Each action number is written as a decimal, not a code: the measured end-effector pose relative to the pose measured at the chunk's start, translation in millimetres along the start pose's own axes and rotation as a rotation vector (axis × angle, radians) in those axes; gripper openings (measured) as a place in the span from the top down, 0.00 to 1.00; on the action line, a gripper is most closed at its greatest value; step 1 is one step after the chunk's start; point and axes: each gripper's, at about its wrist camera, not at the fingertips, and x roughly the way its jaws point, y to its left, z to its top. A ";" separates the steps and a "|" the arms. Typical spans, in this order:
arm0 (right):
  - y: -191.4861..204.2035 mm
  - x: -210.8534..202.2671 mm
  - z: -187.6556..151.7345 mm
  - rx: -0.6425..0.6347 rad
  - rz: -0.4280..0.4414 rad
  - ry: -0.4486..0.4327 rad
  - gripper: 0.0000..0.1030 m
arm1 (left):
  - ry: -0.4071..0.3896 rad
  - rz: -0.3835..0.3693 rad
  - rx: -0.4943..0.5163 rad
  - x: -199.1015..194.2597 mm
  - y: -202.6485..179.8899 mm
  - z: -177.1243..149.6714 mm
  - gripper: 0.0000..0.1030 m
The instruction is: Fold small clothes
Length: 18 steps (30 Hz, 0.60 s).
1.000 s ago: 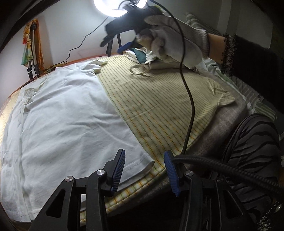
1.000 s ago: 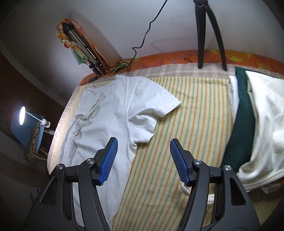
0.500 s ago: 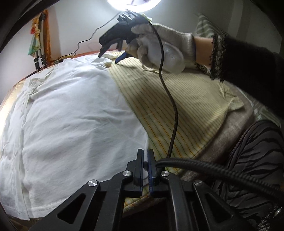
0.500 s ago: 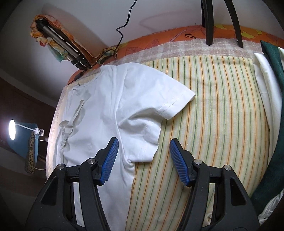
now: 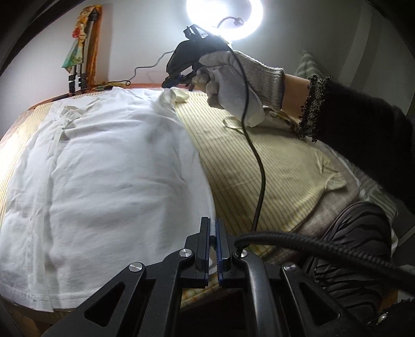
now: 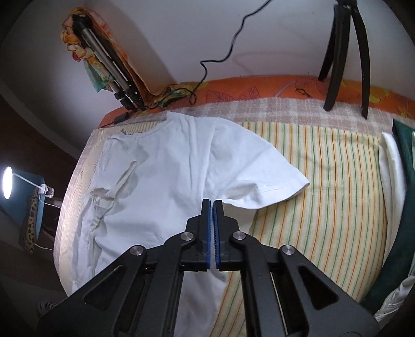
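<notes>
The white T-shirt (image 6: 166, 181) lies flat on the striped bed (image 6: 324, 197), and both grippers have just snapped shut on it: left gripper (image 5: 213, 238) jaws clamp the hem corner, right gripper (image 6: 210, 220) jaws pinch cloth below the sleeve (image 6: 264, 178). That side looks ready to fold across.

Striped sheet (image 6: 324, 181), orange bedspread (image 6: 259, 90), tripod legs (image 6: 345, 59) (black), ring light (image 5: 224, 18), small lamp (image 6: 7, 181).
</notes>
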 end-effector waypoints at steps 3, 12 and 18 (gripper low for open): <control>13.6 -5.3 2.4 -0.032 -0.007 -0.007 0.98 | -0.009 0.002 -0.012 -5.6 6.7 -2.1 1.00; -46.2 -1.8 -13.8 0.211 -0.021 0.026 0.35 | -0.014 -0.029 -0.029 -5.5 16.9 -3.1 1.00; -46.1 29.7 -14.9 0.250 0.048 0.082 0.79 | -0.008 -0.031 -0.038 -2.4 17.8 -4.3 1.00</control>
